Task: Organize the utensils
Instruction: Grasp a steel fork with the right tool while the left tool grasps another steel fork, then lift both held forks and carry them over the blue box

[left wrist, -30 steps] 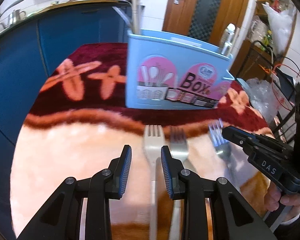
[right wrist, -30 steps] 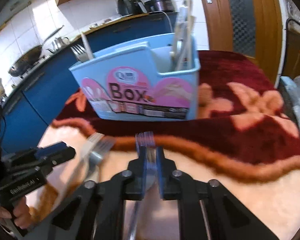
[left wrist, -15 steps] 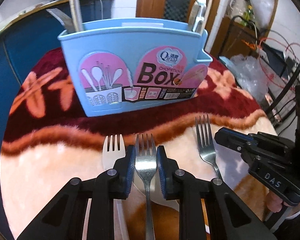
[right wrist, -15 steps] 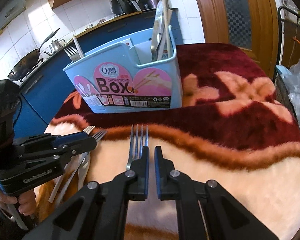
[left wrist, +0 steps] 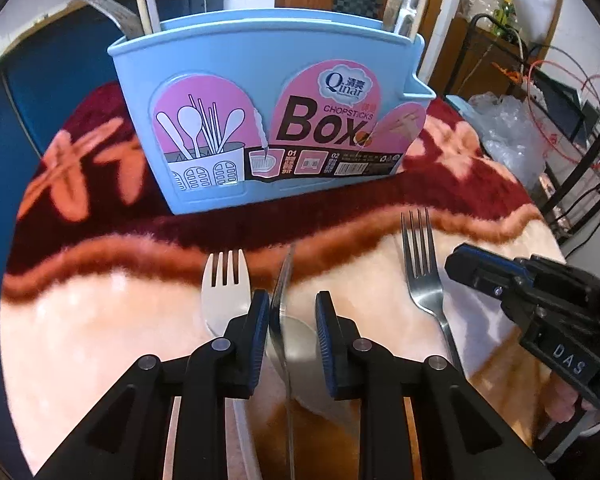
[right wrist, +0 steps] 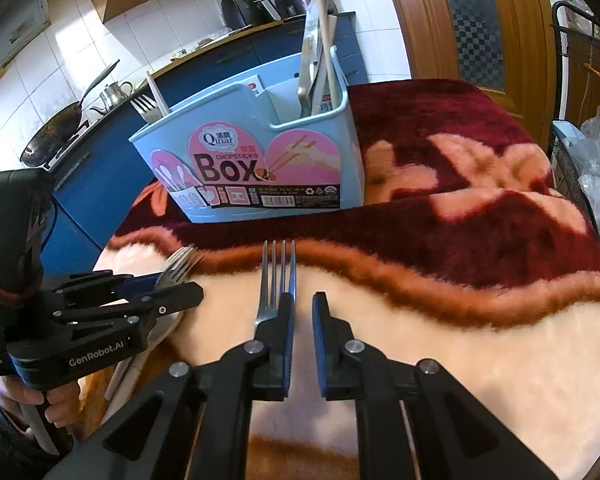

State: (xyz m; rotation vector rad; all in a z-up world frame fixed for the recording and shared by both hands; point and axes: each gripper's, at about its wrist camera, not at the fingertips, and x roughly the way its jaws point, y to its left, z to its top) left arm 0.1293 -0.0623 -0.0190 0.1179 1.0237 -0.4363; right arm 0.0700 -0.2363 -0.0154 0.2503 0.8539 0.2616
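A steel fork (left wrist: 285, 312), turned on edge so it shows as a thin shiny sliver, sits low in the middle of the left wrist view between the fingers of the left gripper (left wrist: 292, 312); it rests against the left pad while the right pad stands clear, so whether the claw truly grips it cannot be told. Just left lies a white plastic fork (left wrist: 225, 284); to the right a second steel fork (left wrist: 420, 264) lies flat on the fuzzy pink-and-maroon blanket (left wrist: 80, 320). The right gripper (right wrist: 303, 312) is opening, its jaws slightly parted and empty, that second fork beside its left finger. Behind, upper centre, stands a blue utensil box (left wrist: 268, 120) holding chopsticks and cutlery.
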